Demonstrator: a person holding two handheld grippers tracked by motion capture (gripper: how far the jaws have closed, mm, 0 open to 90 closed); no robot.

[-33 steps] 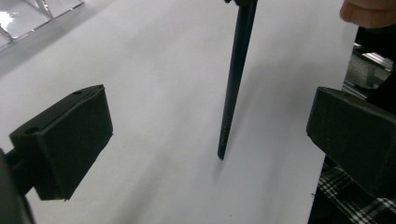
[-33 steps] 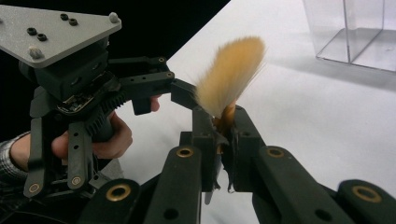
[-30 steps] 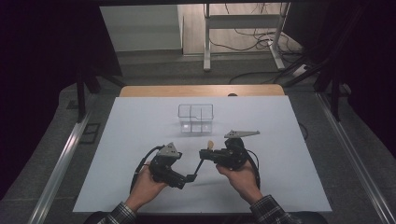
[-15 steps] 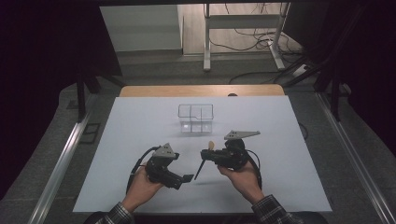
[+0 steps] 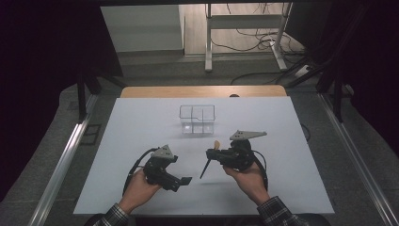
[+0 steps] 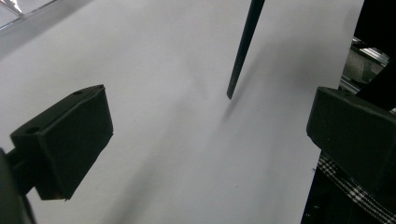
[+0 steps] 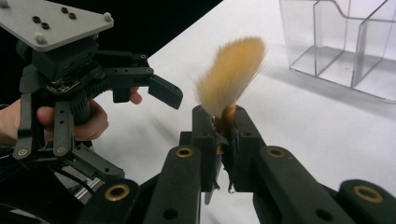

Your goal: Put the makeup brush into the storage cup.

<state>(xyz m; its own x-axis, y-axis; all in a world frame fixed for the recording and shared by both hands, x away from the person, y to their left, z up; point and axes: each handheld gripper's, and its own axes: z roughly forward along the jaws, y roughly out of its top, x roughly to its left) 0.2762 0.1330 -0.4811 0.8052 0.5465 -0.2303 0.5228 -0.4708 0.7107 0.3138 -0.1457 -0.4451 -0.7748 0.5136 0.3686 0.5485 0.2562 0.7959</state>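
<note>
Clamped near its bristle end between the closed jaws of the right gripper, a makeup brush is held clear of the white table. The tawny bristle tuft points up and toward the clear divided organiser, while the dark handle slants down and away from the organiser, toward the person, its tip hanging just above the tabletop. The long axis of the brush is therefore tilted, not upright, with the bristles on the organiser side.

The left gripper is seen on the side of the brush away from the organiser and a little to the person's left, with its jaws standing wide apart and nothing between them. In the left gripper view the handle tip hangs ahead of the open jaws, apart from both pads; whether it actually touches the table cannot be told with certainty, though the separate shadow suggests a small gap.

The organiser is nearer to the right gripper than to the left, and lies beyond the bristles along roughly the line of the brush. For a drop into a compartment, the brush would probably have to be carried forward over the organiser's rim and turned handle-down, which is judged to be the relation on which the next move depends.
</note>
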